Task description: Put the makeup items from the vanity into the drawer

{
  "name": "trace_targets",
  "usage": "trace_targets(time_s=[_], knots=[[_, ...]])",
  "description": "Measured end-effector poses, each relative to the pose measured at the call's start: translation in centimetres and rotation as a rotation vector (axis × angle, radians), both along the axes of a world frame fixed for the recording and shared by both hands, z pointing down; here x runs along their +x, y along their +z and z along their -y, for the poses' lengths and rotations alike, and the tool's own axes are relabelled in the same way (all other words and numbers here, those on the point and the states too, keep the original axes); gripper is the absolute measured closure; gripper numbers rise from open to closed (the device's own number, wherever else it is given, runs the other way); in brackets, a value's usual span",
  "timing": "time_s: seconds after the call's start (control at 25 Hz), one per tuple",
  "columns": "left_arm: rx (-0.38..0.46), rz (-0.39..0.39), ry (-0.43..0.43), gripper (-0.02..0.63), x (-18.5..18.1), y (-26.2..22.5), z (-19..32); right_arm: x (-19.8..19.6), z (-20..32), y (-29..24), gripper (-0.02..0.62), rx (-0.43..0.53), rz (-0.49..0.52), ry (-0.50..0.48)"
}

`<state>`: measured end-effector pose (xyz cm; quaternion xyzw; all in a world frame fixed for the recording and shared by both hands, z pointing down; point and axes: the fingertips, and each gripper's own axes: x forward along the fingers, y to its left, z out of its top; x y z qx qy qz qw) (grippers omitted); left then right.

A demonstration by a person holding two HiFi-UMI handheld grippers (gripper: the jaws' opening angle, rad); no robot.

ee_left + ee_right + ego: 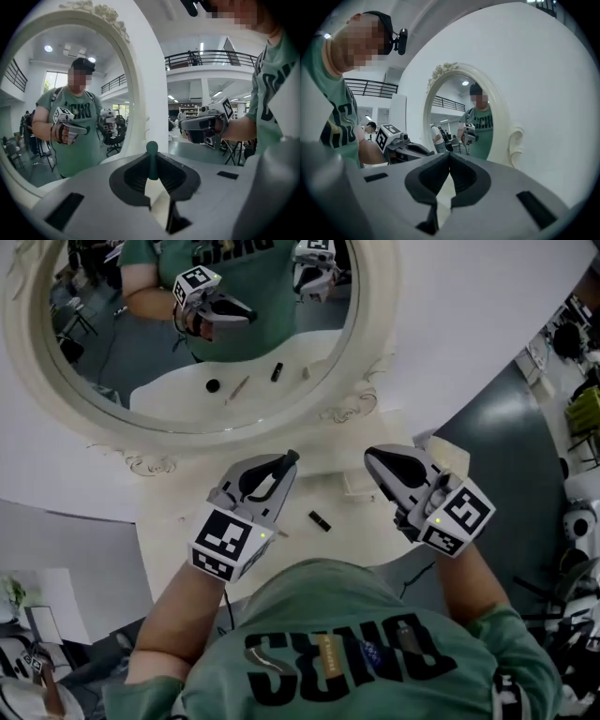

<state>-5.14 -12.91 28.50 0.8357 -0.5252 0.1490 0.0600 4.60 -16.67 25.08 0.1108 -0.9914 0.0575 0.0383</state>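
Your left gripper (287,463) is clenched on a slim green stick (151,161). Your right gripper (373,457) is pinched shut and empty. The small black tube (320,520) lies lower centre between them, behind both tips, slanting upper-left to lower-right, closer to the left one.

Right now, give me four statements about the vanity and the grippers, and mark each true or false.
1. The left gripper holds a thin green stick. True.
2. The right gripper holds something too. False: its jaws are together with nothing between them.
3. A small black item lies on the vanity between the two grippers. True.
4. The mirror is square. False: it is oval, in an ornate pale frame.
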Motion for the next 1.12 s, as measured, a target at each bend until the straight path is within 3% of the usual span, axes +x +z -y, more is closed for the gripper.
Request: trace_targets(time_s=[0.24, 0.52, 0.96, 1.12], knots=[[-0.143, -0.016, 0.197, 0.558, 9.7, 9.1, 6.5, 7.3, 4.1, 6.3, 0.584, -0.083, -0.050, 0.145], [-0.263, 0.137, 0.369, 0.558, 18.5, 20.0, 9.9, 13.6, 7.3, 12.3, 0.584, -0.132, -0.073, 0.219], [-0.460, 0.316, 0.535, 0.550, 22.0, 28.5, 9.0, 18.2, 8.0, 18.2, 0.584, -0.259, -0.060, 0.277], [-0.473, 0.316, 0.552, 0.515, 22.3, 28.7, 9.4, 18.9, 7.9, 18.3, 0.584, -0.269, -0.051, 0.287]])
